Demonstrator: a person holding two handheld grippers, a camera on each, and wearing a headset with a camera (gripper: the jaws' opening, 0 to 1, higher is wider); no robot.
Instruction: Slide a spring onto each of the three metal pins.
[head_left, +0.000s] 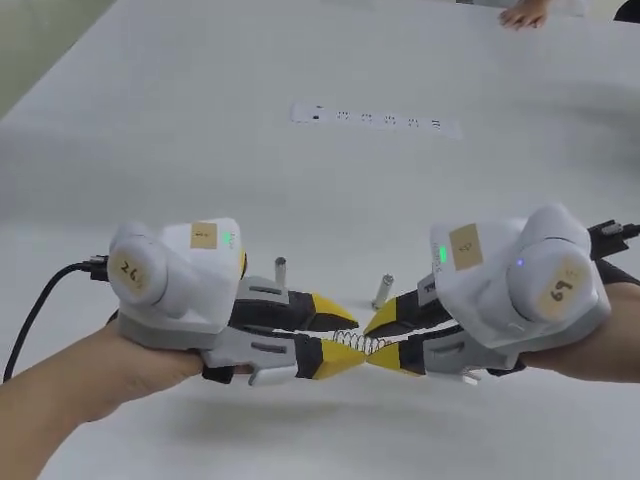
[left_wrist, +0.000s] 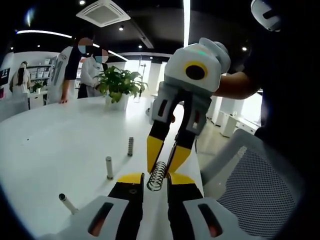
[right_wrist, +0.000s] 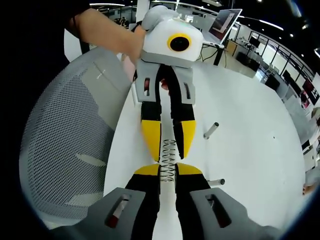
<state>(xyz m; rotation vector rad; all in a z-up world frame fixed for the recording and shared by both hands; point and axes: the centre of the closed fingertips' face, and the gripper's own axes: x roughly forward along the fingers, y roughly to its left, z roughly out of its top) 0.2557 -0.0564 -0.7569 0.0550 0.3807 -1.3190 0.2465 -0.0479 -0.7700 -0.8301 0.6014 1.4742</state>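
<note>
- close to the near edge of the table (right_wrist: 127, 150), the left gripper (left_wrist: 156, 180) and the right gripper (right_wrist: 168, 172) are meeting tip to tip, raised off the surface
- the spring (head_left: 366, 346) is hanging crosswise between them; each pair of jaws is sitting snug round one end of it, so both are pinching it, though which one is bearing the load i cannot tell
- to my eye this is a handover or re-grip, freeing one end of the coil so its bore can go down over a pin
- a mesh chair (right_wrist: 70, 150) is sitting just beside that table edge and a cable (head_left: 35, 305) is trailing from the left gripper, so room is looking tight on the person's side
- just beyond the tips the pins are waiting: a smooth pin (left_wrist: 109, 167) is standing upright, a ribbed pin (left_wrist: 130, 146) behind it may already be wearing a spring, and a third pin (left_wrist: 66, 202) is looking tilted, leaning or lying i cannot say
- they are standing apart from one another, leaving room to come down from above
- farther out a power strip (head_left: 375, 118) is lying well apart from the work, with bare tabletop around it
- at the far side a hand (head_left: 525, 14) is resting on the table, and off toward one end a potted plant (left_wrist: 120, 85) is standing
</note>
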